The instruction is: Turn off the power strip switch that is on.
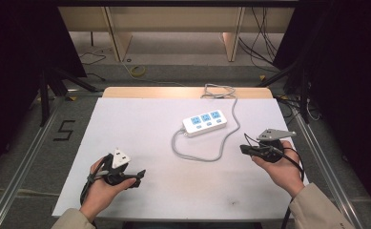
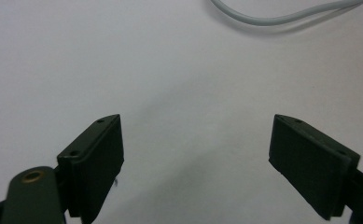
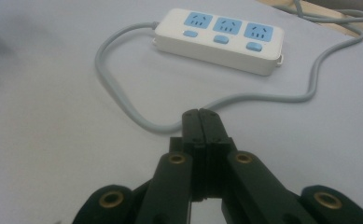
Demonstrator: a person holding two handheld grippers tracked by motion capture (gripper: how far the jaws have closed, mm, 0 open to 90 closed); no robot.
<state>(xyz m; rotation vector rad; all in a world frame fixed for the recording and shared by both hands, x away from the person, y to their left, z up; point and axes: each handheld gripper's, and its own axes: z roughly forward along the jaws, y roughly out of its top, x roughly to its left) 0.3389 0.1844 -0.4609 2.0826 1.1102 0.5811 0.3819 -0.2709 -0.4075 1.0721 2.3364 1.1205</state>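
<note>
White power strip [image 1: 205,123] — three blue sockets — grey cord looped.

Lab/recording rig: white-topped desk [image 1: 140,119] inside metal rails [image 1: 18,162], black curtains [image 1: 16,43] both sides, loose cables [image 1: 264,43] on the floor, taped "5" marker [image 1: 64,130] beside it.

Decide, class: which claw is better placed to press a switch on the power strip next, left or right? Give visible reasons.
Right, probably. The right claw sits nearer the power strip, points at it, and is shut, suiting a poke. The left claw is farther and open.
</note>
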